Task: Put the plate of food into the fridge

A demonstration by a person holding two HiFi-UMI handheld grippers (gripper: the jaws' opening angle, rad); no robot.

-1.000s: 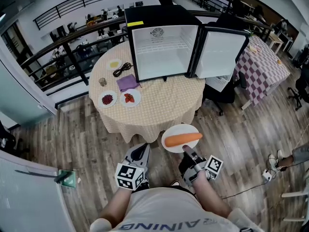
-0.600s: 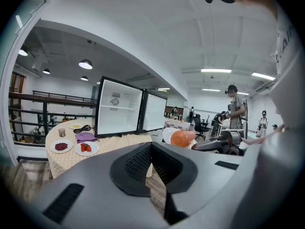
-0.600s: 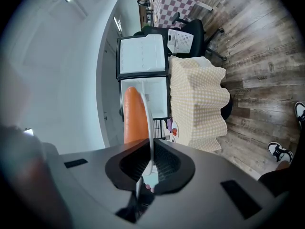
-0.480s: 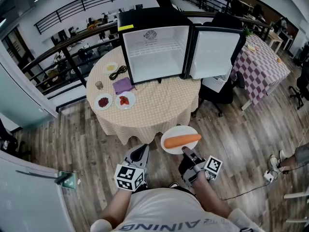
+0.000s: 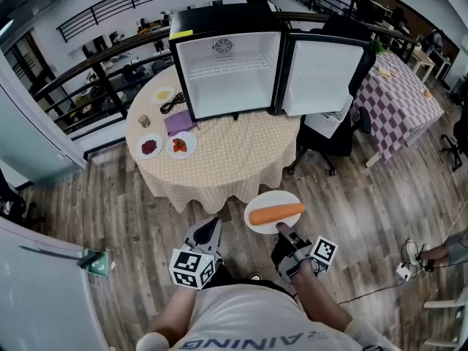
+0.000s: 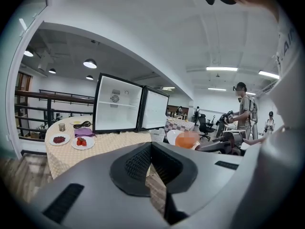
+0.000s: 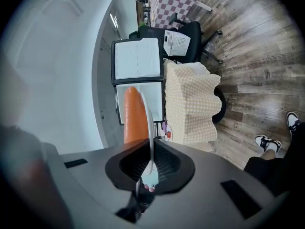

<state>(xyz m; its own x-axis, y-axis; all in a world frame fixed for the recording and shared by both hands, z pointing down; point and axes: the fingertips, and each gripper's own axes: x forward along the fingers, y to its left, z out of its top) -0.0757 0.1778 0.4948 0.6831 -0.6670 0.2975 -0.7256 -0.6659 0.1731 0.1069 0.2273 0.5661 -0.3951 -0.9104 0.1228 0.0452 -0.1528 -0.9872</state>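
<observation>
The right gripper (image 5: 281, 228) has its fingers pinched on the rim of the plate (image 5: 265, 199). Ahead of them, a round cloth-covered bench (image 5: 234, 159) bears the open fridge (image 5: 223, 72). The left gripper (image 5: 210, 225) keeps its fingers together, empty, above wooden floor (image 5: 139, 210).

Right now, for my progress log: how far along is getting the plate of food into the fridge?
Done: the fridge door stands open, and the plate with its carrot is off any surface. In hand: the right claw is shut on the plate's rim, over the floor, short of the table. Left: reaching the fridge and setting the plate inside.
</observation>
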